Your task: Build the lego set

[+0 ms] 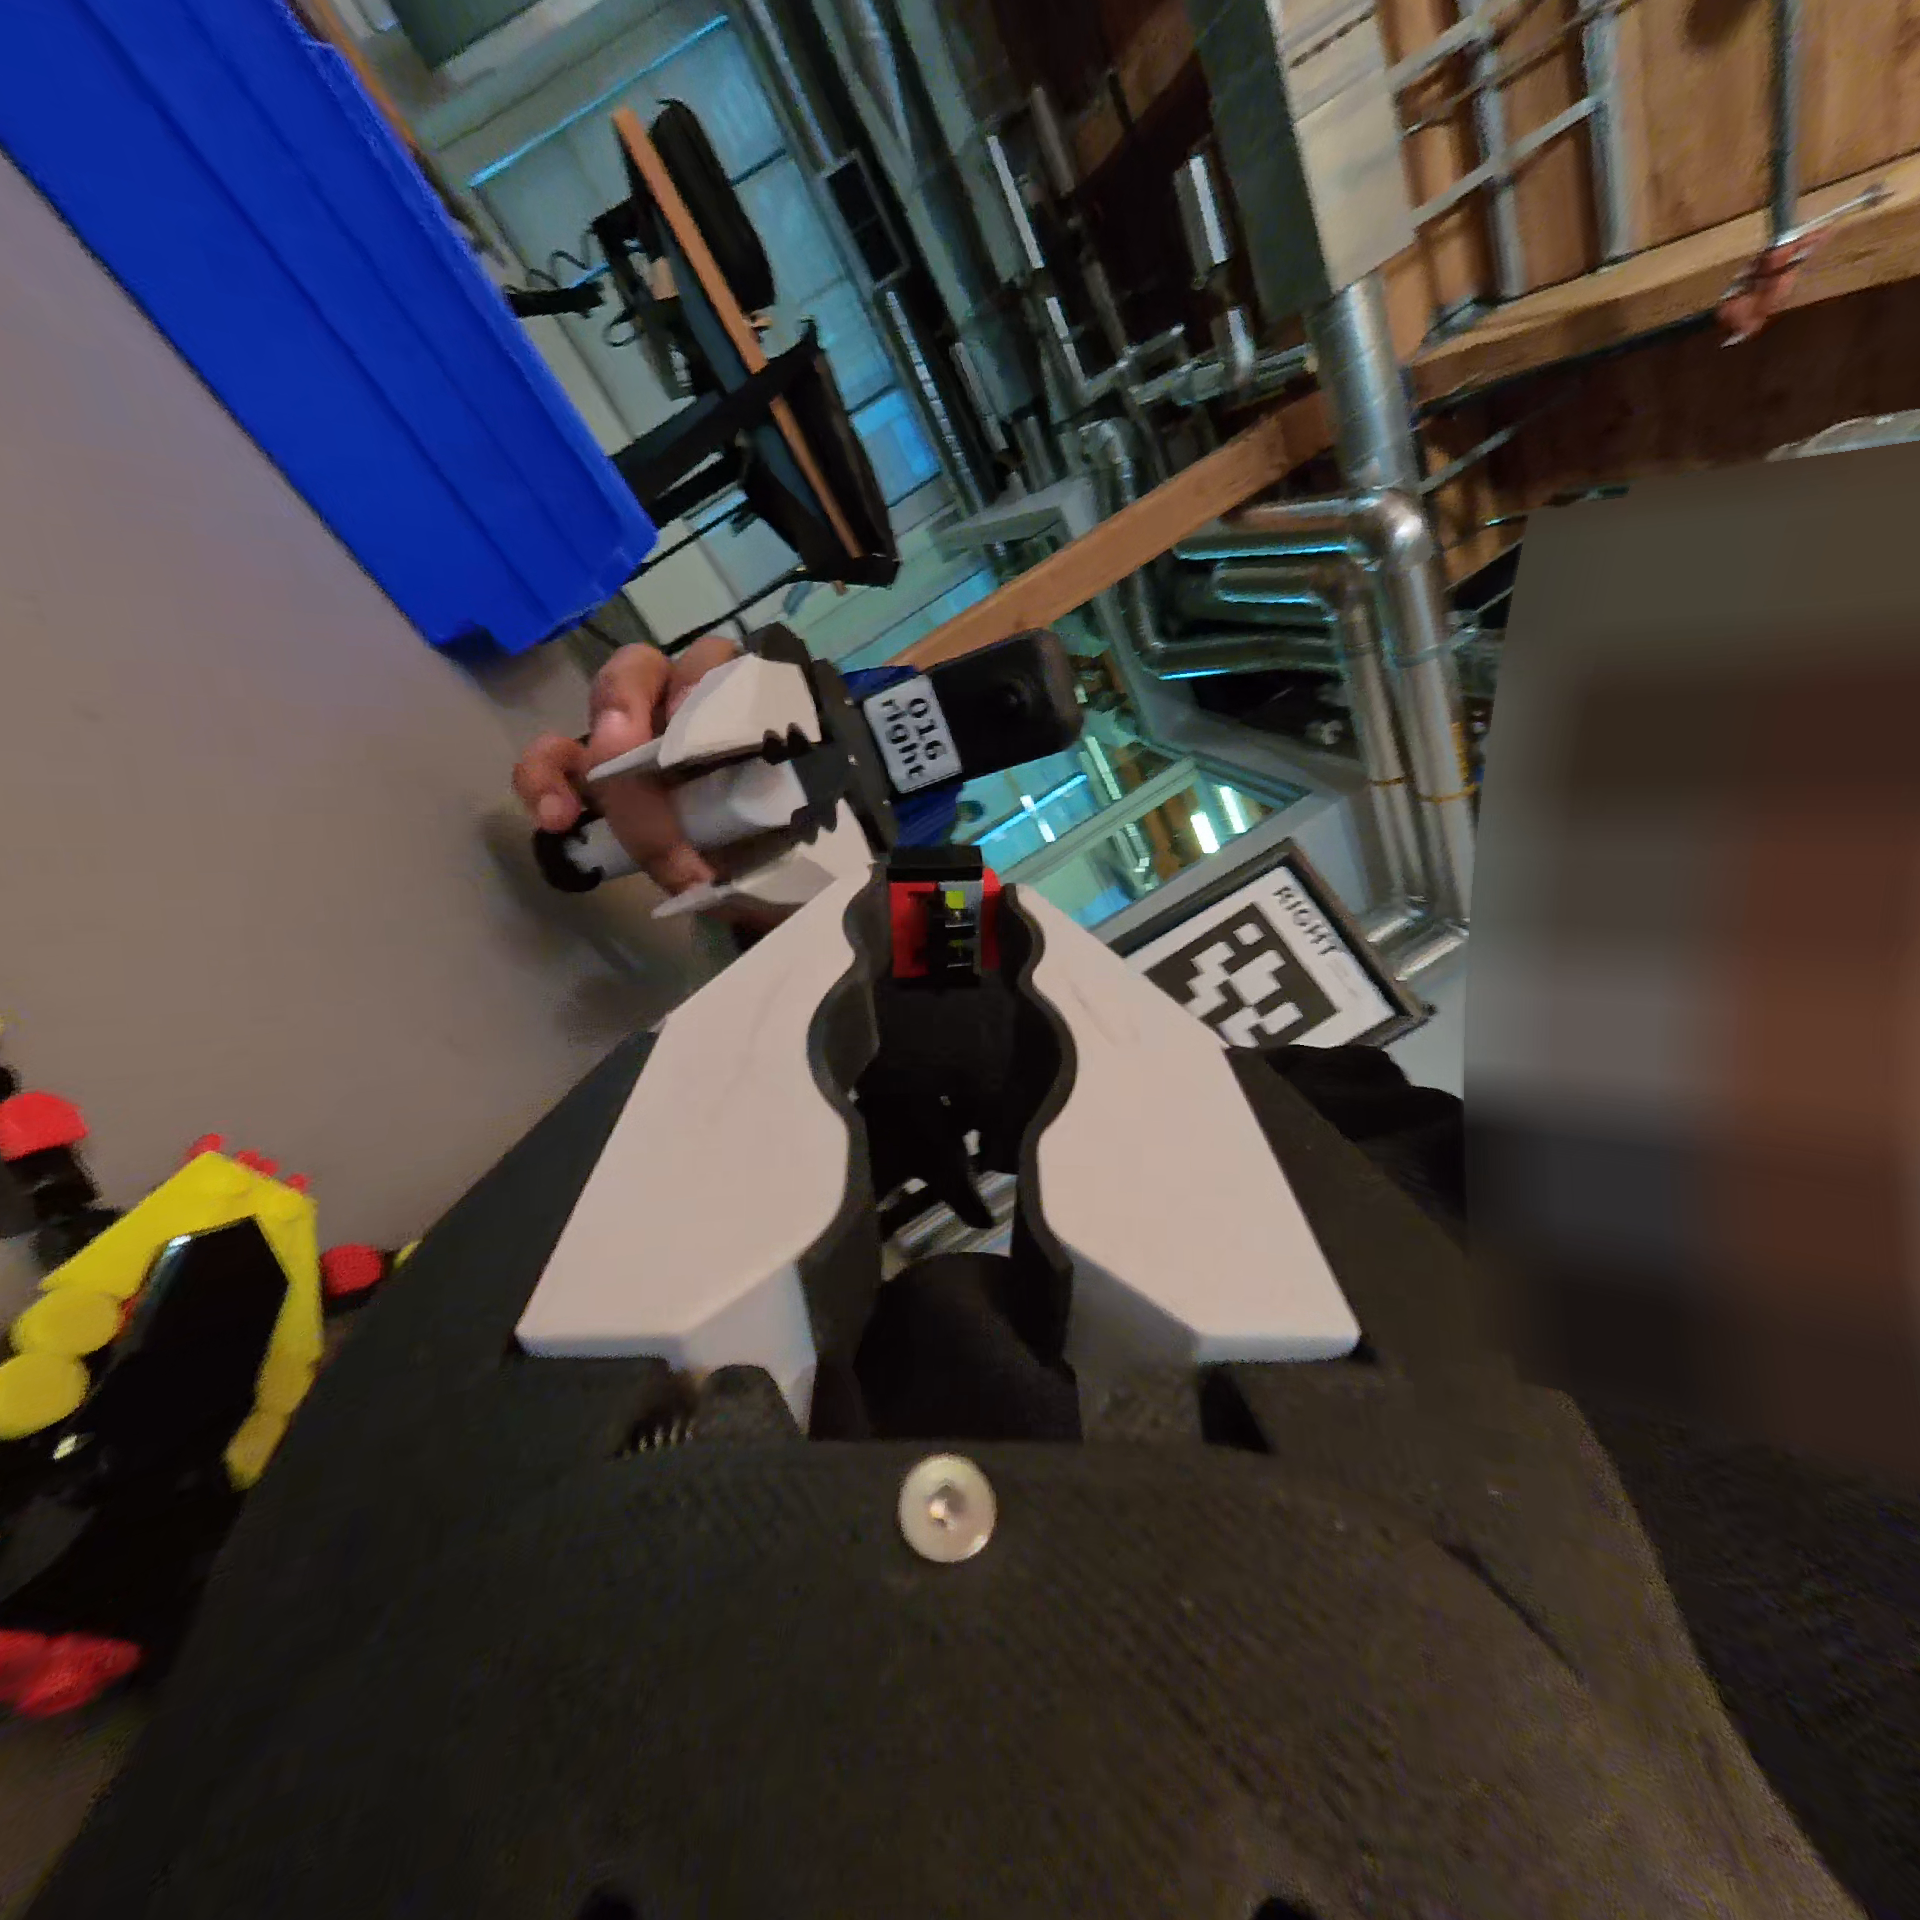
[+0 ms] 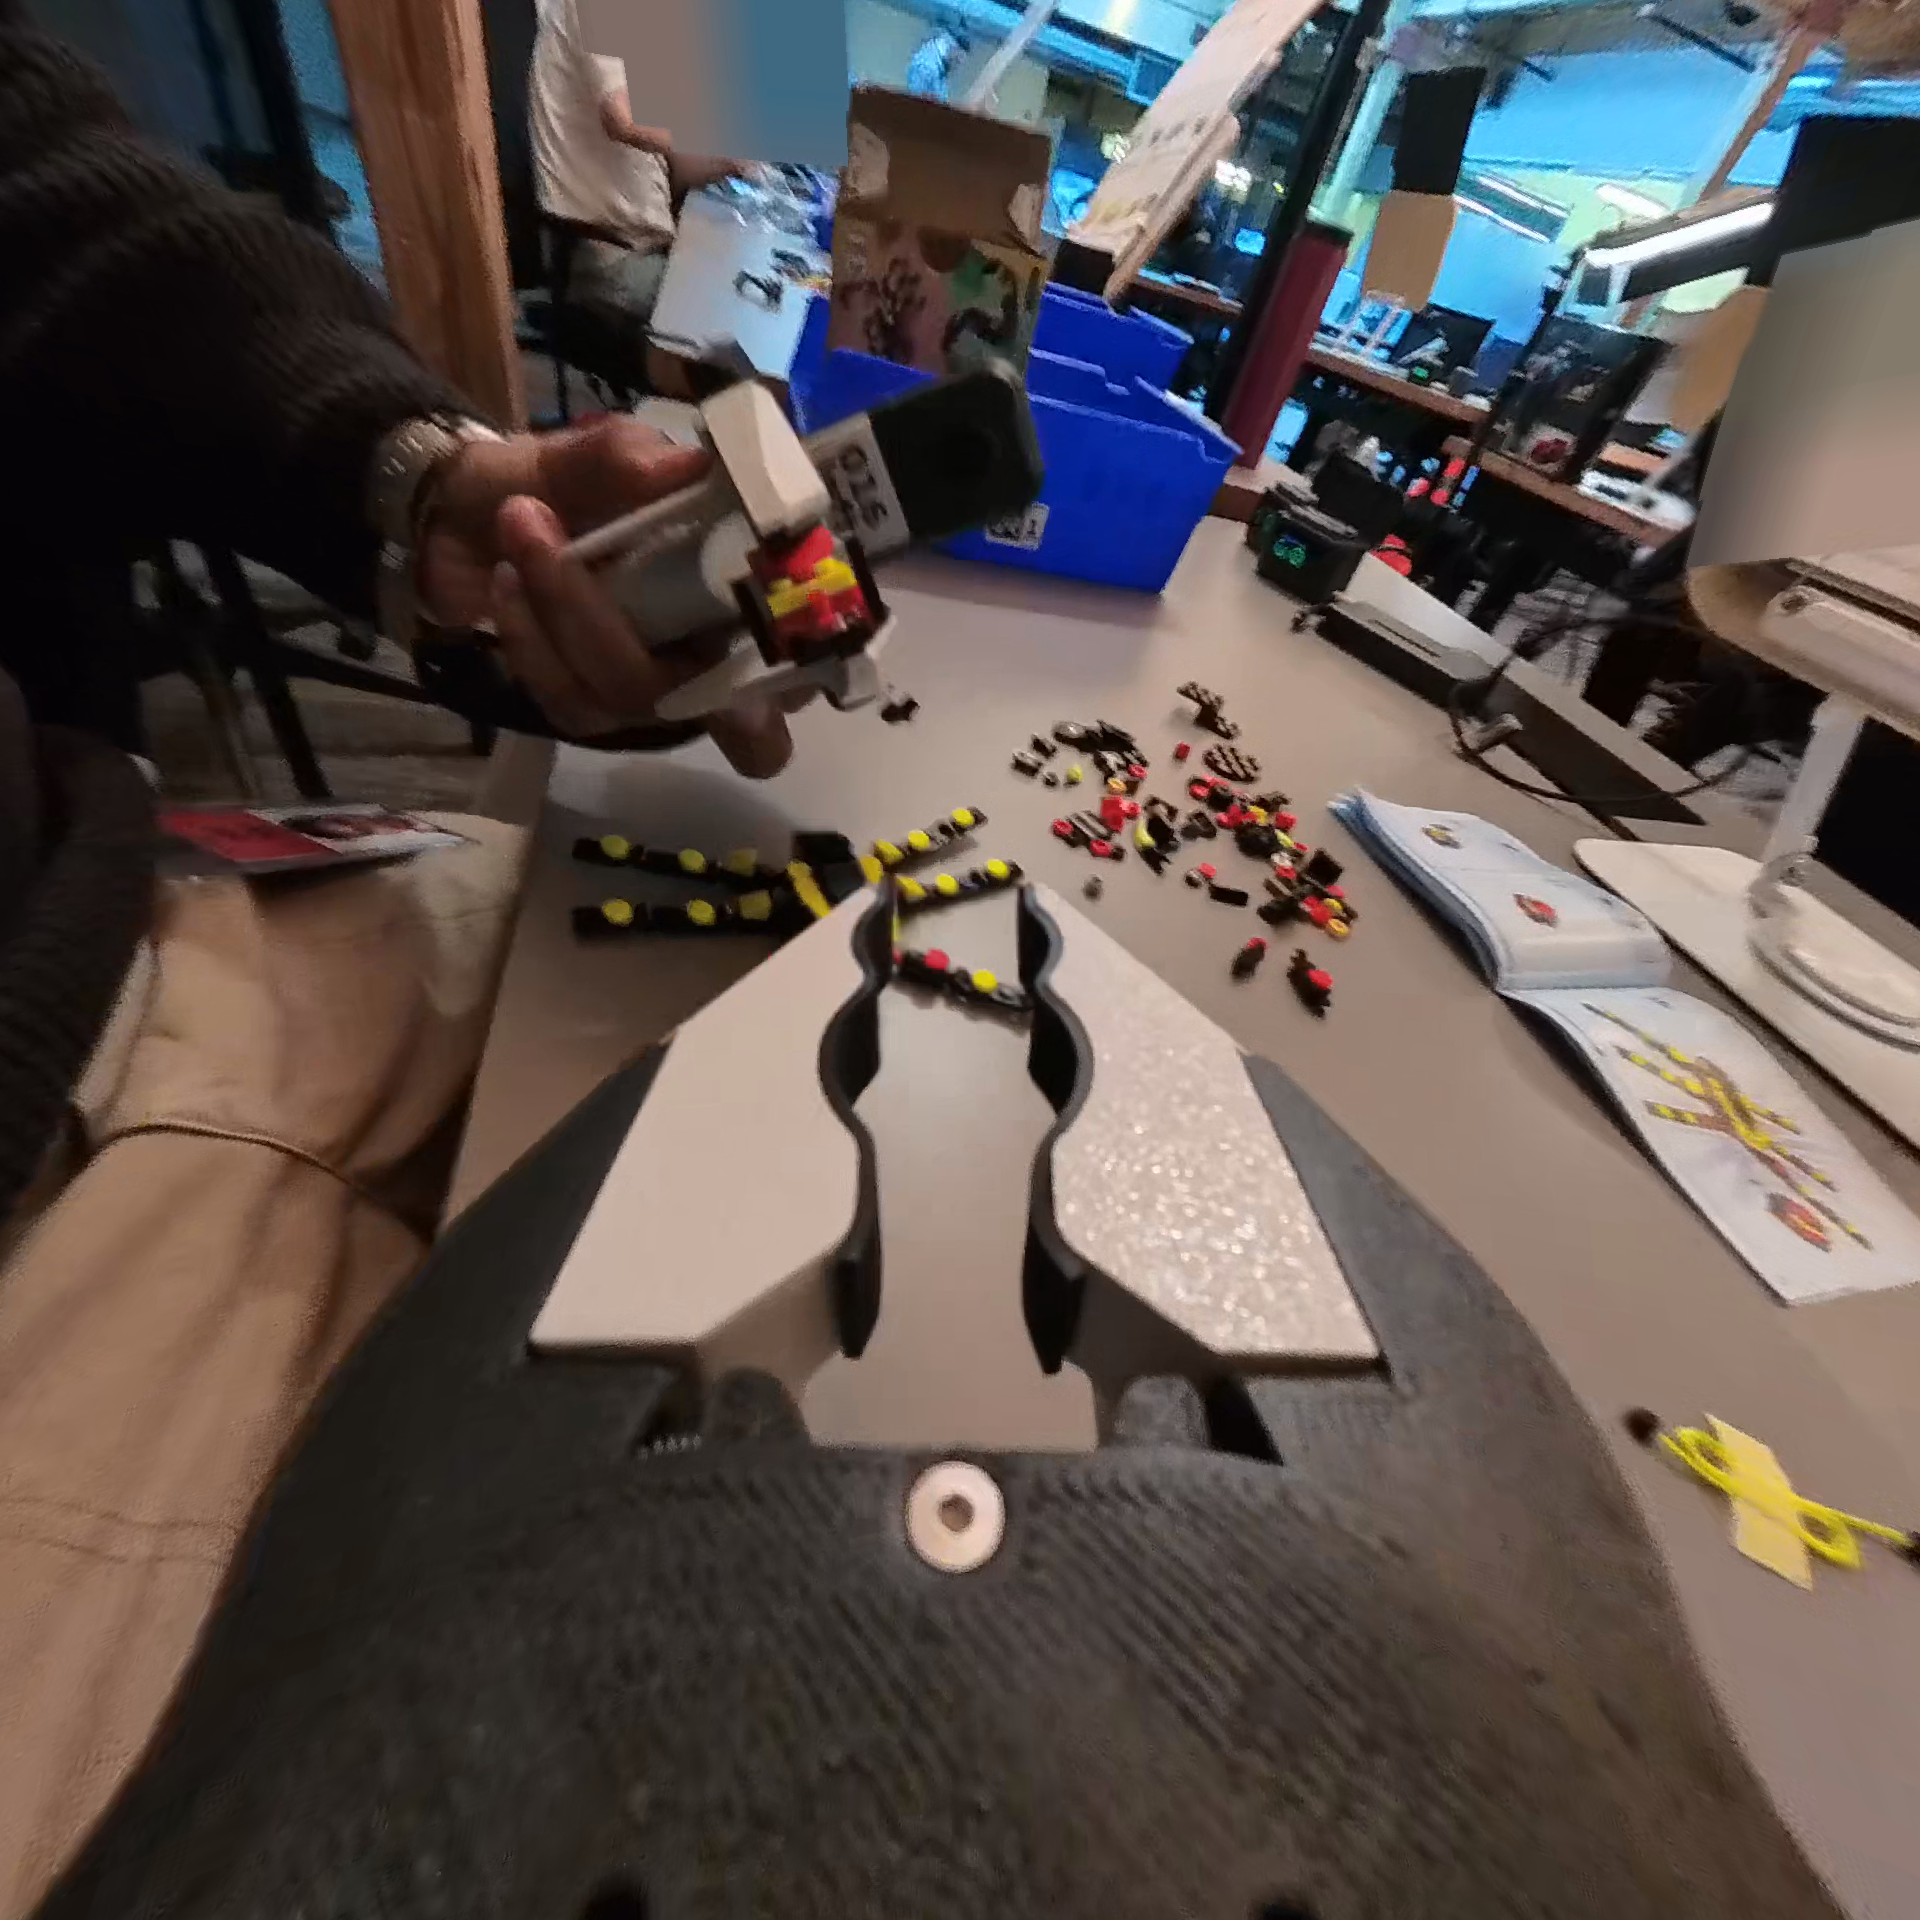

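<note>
The red-and-black lego sub-assembly (image 1: 940, 925) is clamped in the left claw (image 1: 943, 914); the empty right claw (image 2: 956, 935), parted above the worktop (image 2: 1039, 644), should be aligned squarely before any piece is pressed on.

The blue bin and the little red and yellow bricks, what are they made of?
The blue bin looks like hard moulded plastic: smooth, evenly coloured walls with a slight sheen. The loose bricks on the grey table also look like shiny hard plastic, with bright solid colours and crisp edges, though they are small and blurred.
</note>
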{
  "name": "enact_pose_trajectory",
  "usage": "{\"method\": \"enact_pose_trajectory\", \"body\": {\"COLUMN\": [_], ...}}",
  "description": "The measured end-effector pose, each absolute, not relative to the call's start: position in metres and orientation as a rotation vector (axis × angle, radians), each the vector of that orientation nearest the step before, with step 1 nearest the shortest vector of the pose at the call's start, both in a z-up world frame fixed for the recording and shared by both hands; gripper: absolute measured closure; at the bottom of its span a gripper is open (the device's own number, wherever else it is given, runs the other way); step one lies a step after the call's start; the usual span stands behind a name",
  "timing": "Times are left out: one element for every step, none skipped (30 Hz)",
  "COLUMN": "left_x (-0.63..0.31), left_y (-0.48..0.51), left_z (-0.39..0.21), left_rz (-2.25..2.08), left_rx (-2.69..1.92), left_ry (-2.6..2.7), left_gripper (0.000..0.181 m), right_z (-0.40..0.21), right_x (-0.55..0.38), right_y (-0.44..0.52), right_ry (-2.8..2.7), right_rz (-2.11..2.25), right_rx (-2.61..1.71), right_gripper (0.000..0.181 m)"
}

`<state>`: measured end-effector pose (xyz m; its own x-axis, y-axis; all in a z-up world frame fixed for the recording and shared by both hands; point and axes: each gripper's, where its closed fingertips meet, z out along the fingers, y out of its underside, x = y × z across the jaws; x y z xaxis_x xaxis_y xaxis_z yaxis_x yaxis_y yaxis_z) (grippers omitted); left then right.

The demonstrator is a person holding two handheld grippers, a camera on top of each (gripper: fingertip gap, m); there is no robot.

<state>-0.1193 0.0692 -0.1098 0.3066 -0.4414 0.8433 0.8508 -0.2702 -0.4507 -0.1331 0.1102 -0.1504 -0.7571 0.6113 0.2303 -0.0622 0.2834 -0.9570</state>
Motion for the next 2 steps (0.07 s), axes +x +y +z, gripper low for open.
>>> {"method": "enact_pose_trajectory", "body": {"left_x": [-0.119, -0.1191], "left_y": [0.0673, 0.0651], "left_z": [-0.1049, -0.0997], "left_rz": [-1.342, -1.374], "left_rx": [-1.291, -1.253], "left_ry": [-0.412, -0.402], "left_gripper": [0.164, 0.164], "right_z": [-0.1458, -0.1399], "right_x": [-0.1298, -0.1264], "right_y": [0.1054, 0.1005], "right_ry": [-1.977, -1.966], "right_rz": [1.555, 1.593], "right_rx": [-0.477, -0.456], "right_gripper": [0.158, 0.157]}}
